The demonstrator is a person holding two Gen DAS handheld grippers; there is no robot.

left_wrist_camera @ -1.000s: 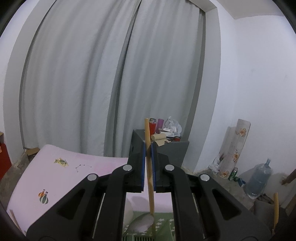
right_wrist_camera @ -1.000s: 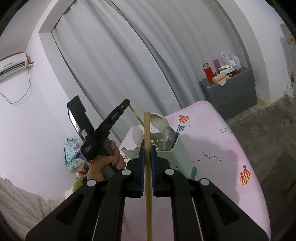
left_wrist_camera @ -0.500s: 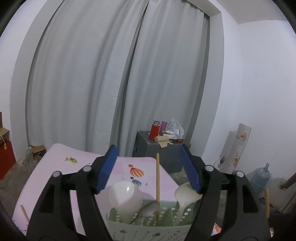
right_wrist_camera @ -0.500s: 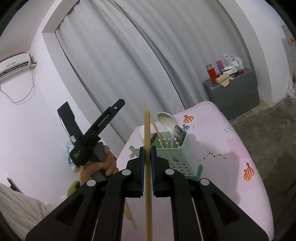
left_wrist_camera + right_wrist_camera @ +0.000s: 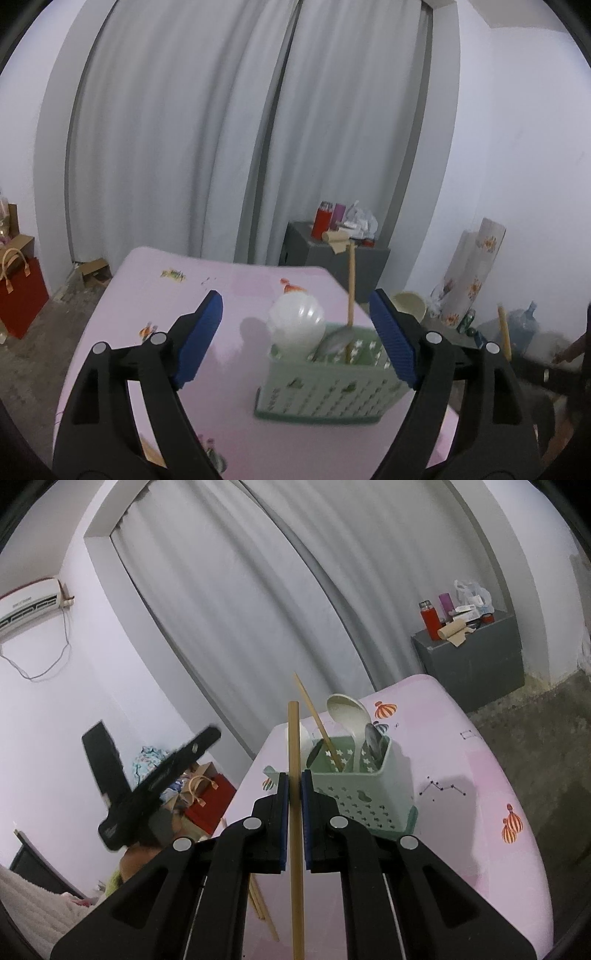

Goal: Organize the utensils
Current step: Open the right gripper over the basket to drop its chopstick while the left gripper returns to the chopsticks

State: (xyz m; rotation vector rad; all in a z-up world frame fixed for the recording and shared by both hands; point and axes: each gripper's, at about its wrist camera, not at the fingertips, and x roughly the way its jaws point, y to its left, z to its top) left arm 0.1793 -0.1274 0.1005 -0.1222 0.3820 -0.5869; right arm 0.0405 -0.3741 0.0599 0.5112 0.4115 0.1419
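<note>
So the green utensil caddy [image 5: 364, 786] is parked on the pink tabletop [image 5: 480, 786], and it's already loaded: a white ladle [image 5: 347, 710], a metal spoon [image 5: 373, 738] and a wooden-handled utensil [image 5: 351, 284] are stood up in it, plus a thin wooden stick [image 5: 317, 720] leaning to the left. A round white scoop [image 5: 295, 323] is also seen at its left end in the left wrist view.

A wooden stick [image 5: 294, 812] is clamped upright between the blue fingers [image 5: 283, 812] of the right gripper [image 5: 293, 812], held just in front of the caddy. A few more sticks [image 5: 264, 908] are left lying on the tabletop below it.

The left gripper [image 5: 295, 339] is spread wide and its jaws are opening, nothing gripped; the caddy is framed between the fingers [image 5: 201, 336] but not touched.

A grey cabinet [image 5: 476, 657] with a red flask [image 5: 429, 620] is seen by the curtains [image 5: 277, 590].
</note>
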